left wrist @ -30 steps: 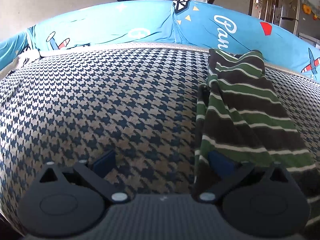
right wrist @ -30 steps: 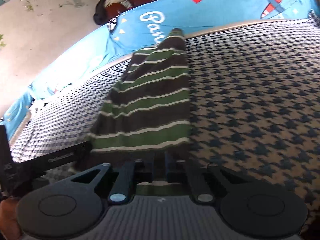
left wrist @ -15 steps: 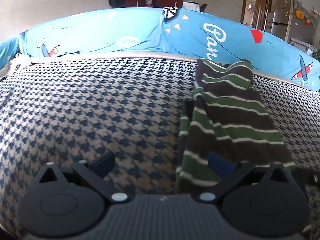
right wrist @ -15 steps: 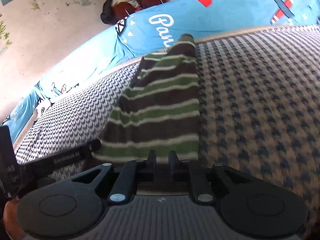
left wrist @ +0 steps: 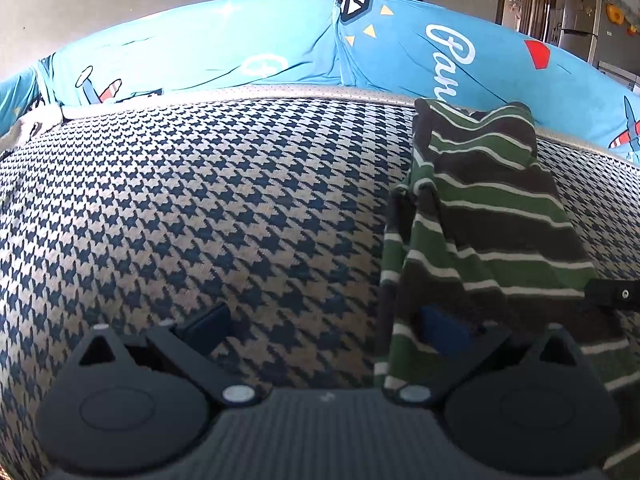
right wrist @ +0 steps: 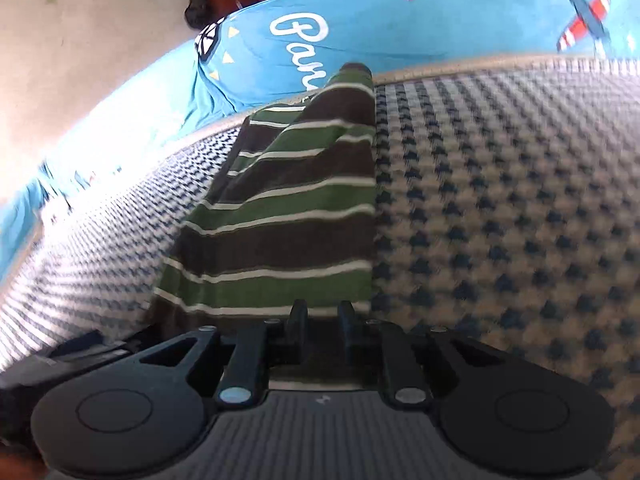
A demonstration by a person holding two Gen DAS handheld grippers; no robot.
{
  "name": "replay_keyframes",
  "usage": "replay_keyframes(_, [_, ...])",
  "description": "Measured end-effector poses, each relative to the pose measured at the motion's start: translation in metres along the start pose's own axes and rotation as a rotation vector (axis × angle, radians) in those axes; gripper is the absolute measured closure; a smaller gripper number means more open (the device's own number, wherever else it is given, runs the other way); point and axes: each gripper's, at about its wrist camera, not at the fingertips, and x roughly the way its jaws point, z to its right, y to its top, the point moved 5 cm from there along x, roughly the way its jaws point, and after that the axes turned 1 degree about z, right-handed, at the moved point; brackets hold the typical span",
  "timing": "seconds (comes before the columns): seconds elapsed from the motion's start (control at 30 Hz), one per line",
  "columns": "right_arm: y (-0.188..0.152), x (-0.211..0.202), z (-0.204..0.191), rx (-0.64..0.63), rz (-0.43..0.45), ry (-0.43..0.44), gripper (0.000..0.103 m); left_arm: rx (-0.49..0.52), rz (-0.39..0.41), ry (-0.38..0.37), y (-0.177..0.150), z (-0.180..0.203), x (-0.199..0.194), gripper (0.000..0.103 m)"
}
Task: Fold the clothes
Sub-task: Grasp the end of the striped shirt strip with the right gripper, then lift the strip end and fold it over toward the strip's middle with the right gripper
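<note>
Houndstooth cover (left wrist: 200,208): lying flat, serving as work surface. Blue printed sheet (left wrist: 240,52): lying behind, untouched.

Striped garment (left wrist: 492,216): lying on cover's right part as narrow long strip; lengthwise folds looking done, crosswise fold prob. still left for you.

Left gripper (left wrist: 324,320): jaws standing wide, right finger over garment's near edge, gripping nothing.

Right gripper (right wrist: 323,316): jaws narrow, slightly parted, nothing visibly between them, garment's near edge just ahead.

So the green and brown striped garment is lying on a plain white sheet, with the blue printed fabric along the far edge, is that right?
Not quite. The striped garment lies on a houndstooth-patterned cover in dark blue and tan, not a plain white sheet. The left wrist view shows it clearly. The blue printed fabric does run along the far edge.
</note>
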Motion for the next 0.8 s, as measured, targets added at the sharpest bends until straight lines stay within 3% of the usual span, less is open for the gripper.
replay_keyframes(0.17, [0.011, 0.002, 0.011, -0.005, -0.042, 0.019, 0.088, -0.015, -0.024, 0.006, 0.003, -0.001, 0.0, 0.0])
replay_keyframes(0.27, [0.021, -0.005, 0.019, -0.036, -0.029, 0.002, 0.081, -0.028, -0.04, -0.004, 0.006, -0.001, 0.0, 0.0])
replay_keyframes(0.4, [0.041, -0.008, 0.034, 0.008, 0.002, 0.085, 0.078, -0.044, -0.052, -0.034, 0.013, 0.0, 0.001, 0.0])
replay_keyframes(0.8, [0.08, 0.015, 0.051, 0.064, 0.065, 0.132, 0.07, 0.04, -0.051, -0.071, 0.038, 0.029, 0.021, 0.0])
